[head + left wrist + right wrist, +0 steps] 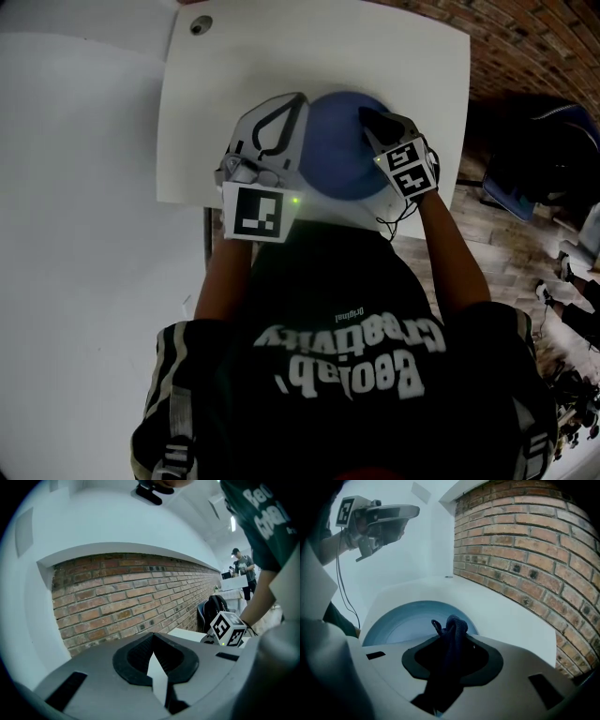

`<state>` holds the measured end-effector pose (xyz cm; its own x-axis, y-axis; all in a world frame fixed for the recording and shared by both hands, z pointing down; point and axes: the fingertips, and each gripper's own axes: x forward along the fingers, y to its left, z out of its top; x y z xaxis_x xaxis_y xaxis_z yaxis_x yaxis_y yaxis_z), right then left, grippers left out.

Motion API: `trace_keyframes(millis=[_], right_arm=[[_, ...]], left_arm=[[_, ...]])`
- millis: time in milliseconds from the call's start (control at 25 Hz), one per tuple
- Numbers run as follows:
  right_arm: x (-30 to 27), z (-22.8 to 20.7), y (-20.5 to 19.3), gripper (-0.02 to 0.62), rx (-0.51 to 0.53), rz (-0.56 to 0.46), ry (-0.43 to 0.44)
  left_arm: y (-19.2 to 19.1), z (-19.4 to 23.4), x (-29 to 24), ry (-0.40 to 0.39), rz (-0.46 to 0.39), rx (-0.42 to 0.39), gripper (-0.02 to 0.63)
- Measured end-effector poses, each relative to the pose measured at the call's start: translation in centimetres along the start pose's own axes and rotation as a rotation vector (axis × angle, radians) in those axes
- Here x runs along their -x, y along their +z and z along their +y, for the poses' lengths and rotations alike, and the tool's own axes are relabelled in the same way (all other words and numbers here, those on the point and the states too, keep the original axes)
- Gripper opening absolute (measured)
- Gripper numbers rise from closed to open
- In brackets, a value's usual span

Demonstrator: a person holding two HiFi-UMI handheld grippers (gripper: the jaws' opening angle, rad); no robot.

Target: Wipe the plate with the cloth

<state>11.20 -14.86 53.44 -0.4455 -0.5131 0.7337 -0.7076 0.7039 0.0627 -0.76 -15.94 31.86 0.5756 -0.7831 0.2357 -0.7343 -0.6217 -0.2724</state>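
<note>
A round blue plate (339, 161) lies on the white table (234, 75) near its front edge; it also fills the left of the right gripper view (405, 623). My right gripper (369, 116) hangs over the plate's right part, shut on a dark blue cloth (453, 629) that bunches up between its jaws. The cloth (372, 122) shows as a dark lump in the head view. My left gripper (296, 99) is held up in the air left of the plate, jaws together with nothing in them; it points at the brick wall (117, 597).
A small dark round fitting (200, 25) sits at the table's far left corner. Brick wall (525, 550) runs along the right. A dark bag (530, 150) and other clutter lie on the floor at right. A person (241, 566) stands far off.
</note>
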Motion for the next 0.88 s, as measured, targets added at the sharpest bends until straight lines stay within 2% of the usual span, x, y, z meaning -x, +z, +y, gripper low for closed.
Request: trace_keyframes(millis=[400,880], right_arm=[[-2.8,-0.5,1.9,0.103,0.038,0.024,0.023],[-5.0,2.3,4.4,0.103,0.085,0.025,0.077]], left_arm=[[-0.8,0.9,-0.7,0.009,0.010,0.019,0.003],[-2.0,1.8,0.0,0.037,0.022,0.051,0.003]])
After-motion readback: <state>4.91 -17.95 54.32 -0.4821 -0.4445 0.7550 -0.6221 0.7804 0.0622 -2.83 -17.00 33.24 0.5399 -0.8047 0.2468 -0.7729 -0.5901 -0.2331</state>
